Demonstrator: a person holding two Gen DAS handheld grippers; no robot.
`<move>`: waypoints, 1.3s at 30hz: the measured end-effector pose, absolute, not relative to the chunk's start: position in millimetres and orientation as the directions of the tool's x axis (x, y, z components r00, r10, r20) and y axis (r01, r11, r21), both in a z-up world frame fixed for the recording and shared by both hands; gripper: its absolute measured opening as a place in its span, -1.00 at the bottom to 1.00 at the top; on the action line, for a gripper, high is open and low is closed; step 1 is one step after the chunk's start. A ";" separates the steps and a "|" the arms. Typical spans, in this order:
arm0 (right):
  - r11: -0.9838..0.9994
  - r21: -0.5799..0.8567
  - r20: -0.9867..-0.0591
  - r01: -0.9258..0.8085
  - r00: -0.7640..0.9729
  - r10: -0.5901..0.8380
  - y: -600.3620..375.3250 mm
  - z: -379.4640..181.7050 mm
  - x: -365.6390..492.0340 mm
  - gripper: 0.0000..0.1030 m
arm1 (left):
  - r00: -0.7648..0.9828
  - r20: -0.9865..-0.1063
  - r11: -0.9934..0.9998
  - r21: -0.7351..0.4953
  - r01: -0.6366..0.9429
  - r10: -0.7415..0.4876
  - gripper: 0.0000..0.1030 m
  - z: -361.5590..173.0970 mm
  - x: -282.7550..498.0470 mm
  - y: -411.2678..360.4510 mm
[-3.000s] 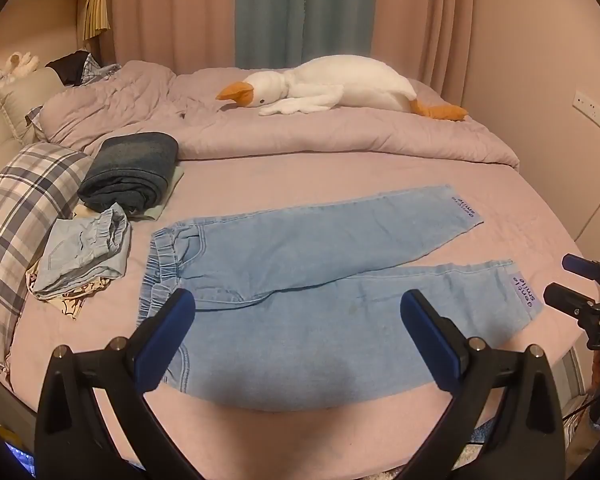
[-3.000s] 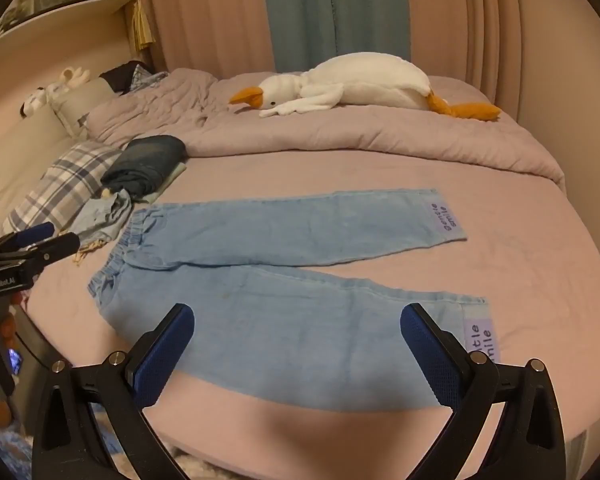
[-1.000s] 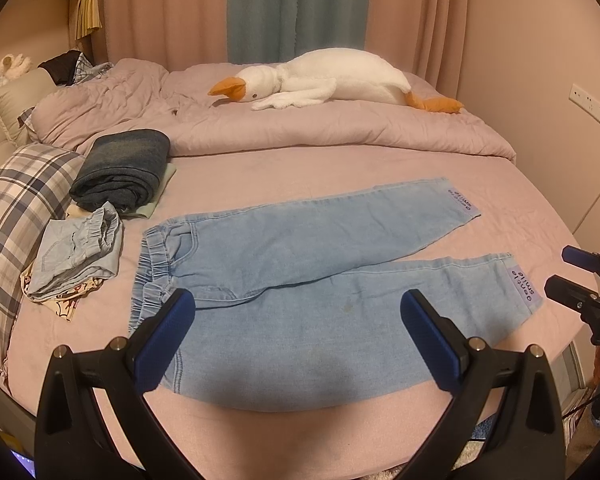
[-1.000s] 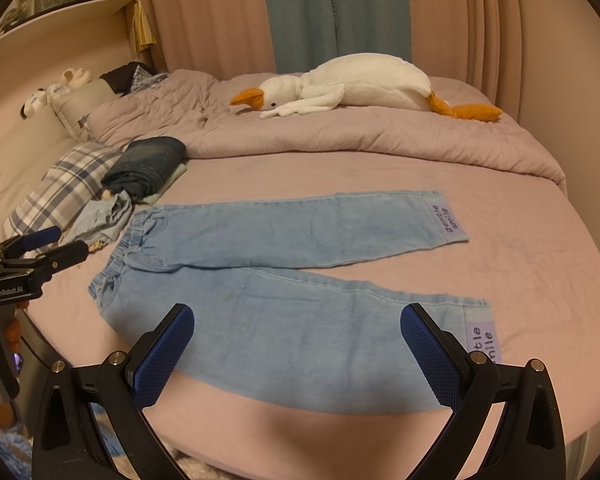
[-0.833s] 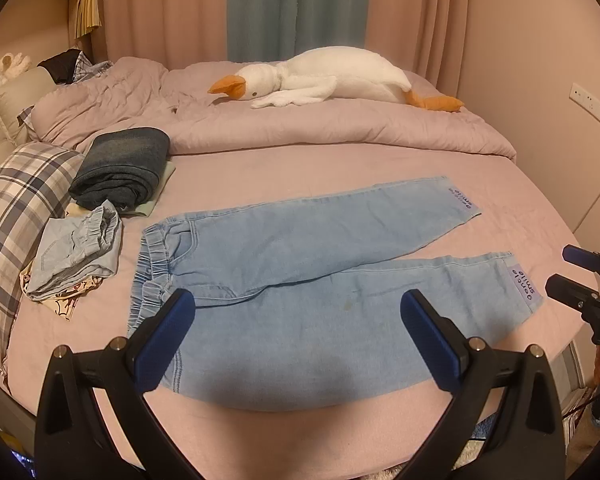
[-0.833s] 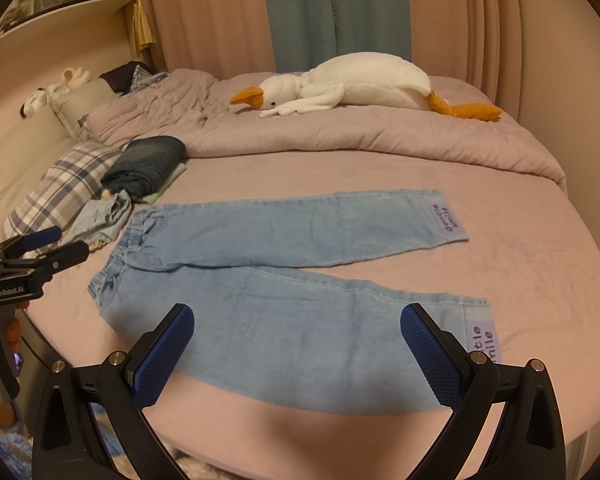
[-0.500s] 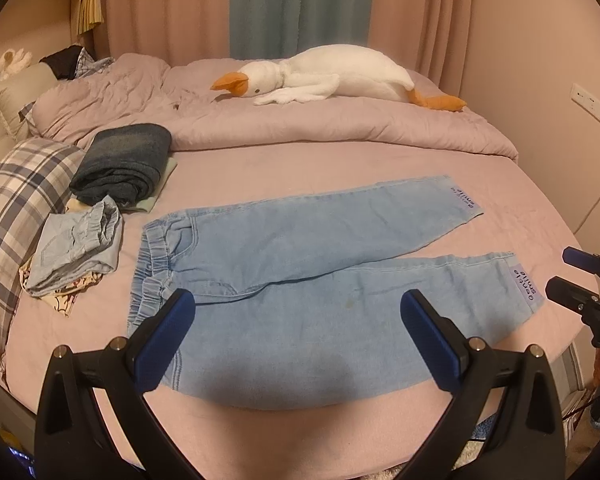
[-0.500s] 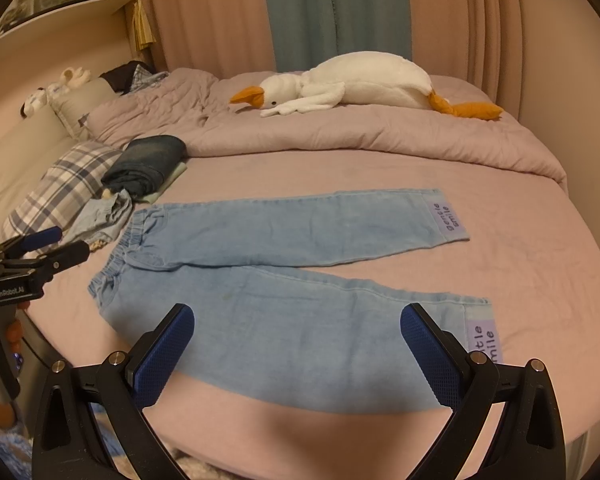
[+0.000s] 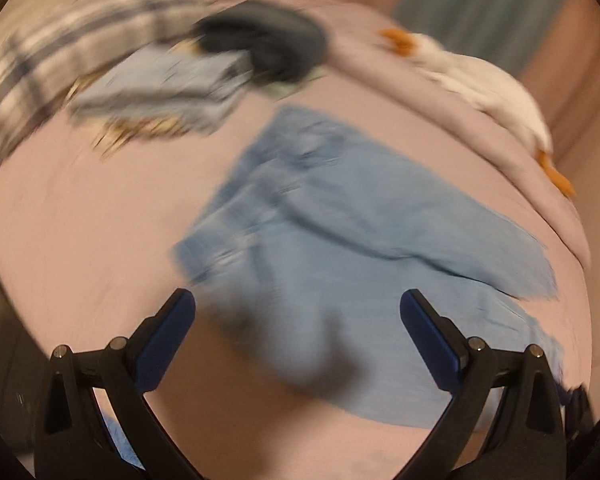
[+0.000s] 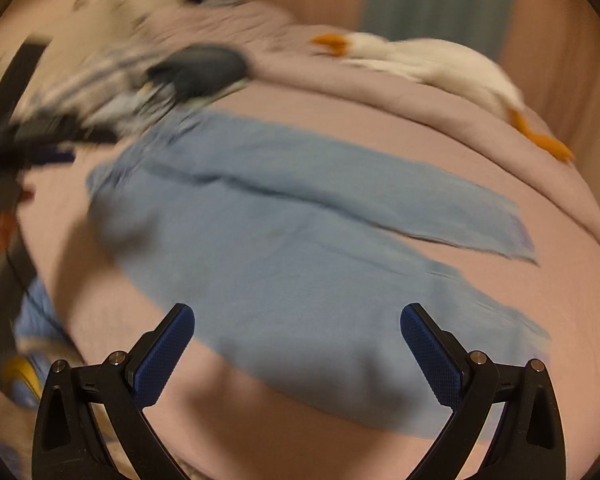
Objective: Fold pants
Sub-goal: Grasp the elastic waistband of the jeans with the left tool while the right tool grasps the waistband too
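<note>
Light-blue denim pants (image 9: 352, 248) lie spread flat on a bed (image 9: 84, 216) covered in a pink sheet, both legs laid out side by side and splayed apart toward the cuffs, the waistband turned toward a heap of other clothes. Both views are heavily smeared by motion blur. The left gripper (image 9: 298, 330) hangs over the near edge of the pants with its blue-padded jaws spread wide and nothing between them — its shadow falls dark across the denim just ahead. The right gripper (image 10: 298, 344) hovers over the nearer leg, its jaws likewise spread wide and empty. Beyond the waistband sit a rolled dark denim garment (image 9: 268, 46), a crumpled pale-blue garment (image 9: 160, 88) and a plaid pillow (image 9: 56, 60), all blurred. A white plush goose (image 10: 428, 64) with an orange beak and orange feet rests on the bunched pink duvet (image 10: 380, 92) at the far side of the bed, before teal and pink curtains (image 10: 436, 4) — detail there is too soft to read.
</note>
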State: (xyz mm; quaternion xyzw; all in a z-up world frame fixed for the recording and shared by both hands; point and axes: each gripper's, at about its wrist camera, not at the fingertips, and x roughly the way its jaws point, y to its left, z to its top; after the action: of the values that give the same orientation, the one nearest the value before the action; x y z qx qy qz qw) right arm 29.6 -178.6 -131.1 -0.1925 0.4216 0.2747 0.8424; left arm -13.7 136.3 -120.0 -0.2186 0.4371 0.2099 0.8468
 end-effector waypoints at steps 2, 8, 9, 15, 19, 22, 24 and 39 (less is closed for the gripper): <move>0.716 -0.082 -0.823 -0.693 0.452 0.344 -156.5 -140.3 20.9 0.98 | 0.523 -0.840 0.781 -0.227 -0.582 0.145 0.98 -130.9 -23.0 146.2; 0.516 -0.252 -0.759 -0.819 0.498 0.420 -92.7 -165.8 2.1 0.94 | 0.538 -0.840 0.724 -0.330 -0.606 0.068 0.72 -167.4 -18.6 167.6; 0.485 -0.294 -0.750 -0.823 0.514 0.417 -86.5 -169.7 -0.2 0.86 | 0.547 -0.836 0.717 -0.352 -0.601 0.048 0.61 -173.6 -13.2 172.1; 0.458 -0.396 -0.681 -0.796 0.589 0.435 -62.4 -180.5 6.5 0.14 | 0.561 -0.827 0.739 -0.360 -0.569 0.029 -0.39 -178.9 -1.7 177.4; 0.465 -0.323 -0.698 -0.824 0.539 0.471 -52.0 -179.0 15.5 -0.72 | 0.582 -0.812 0.768 -0.354 -0.533 0.030 -0.53 -169.1 -6.3 177.8; 0.472 -0.282 -0.694 -0.835 0.518 0.501 -58.5 -167.8 12.5 -0.84 | 0.615 -0.787 0.785 -0.359 -0.505 0.036 -0.53 -158.5 -18.3 177.5; 0.469 -0.268 -0.680 -0.841 0.510 0.527 -64.5 -156.3 5.4 -0.86 | 0.597 -0.802 0.787 -0.344 -0.513 0.039 -0.53 -165.1 -20.9 178.2; 0.627 0.070 -0.692 -0.776 0.415 0.590 -114.1 -140.8 53.6 -0.22 | 0.625 -0.736 0.892 -0.065 -0.448 0.261 0.32 -124.9 -23.6 150.6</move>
State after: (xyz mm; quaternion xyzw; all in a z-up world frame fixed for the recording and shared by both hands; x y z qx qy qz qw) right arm 53.6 -114.1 -140.8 -0.1319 0.3514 0.4110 0.8308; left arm -23.6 150.6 -124.9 -0.1217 0.3849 0.1984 0.8931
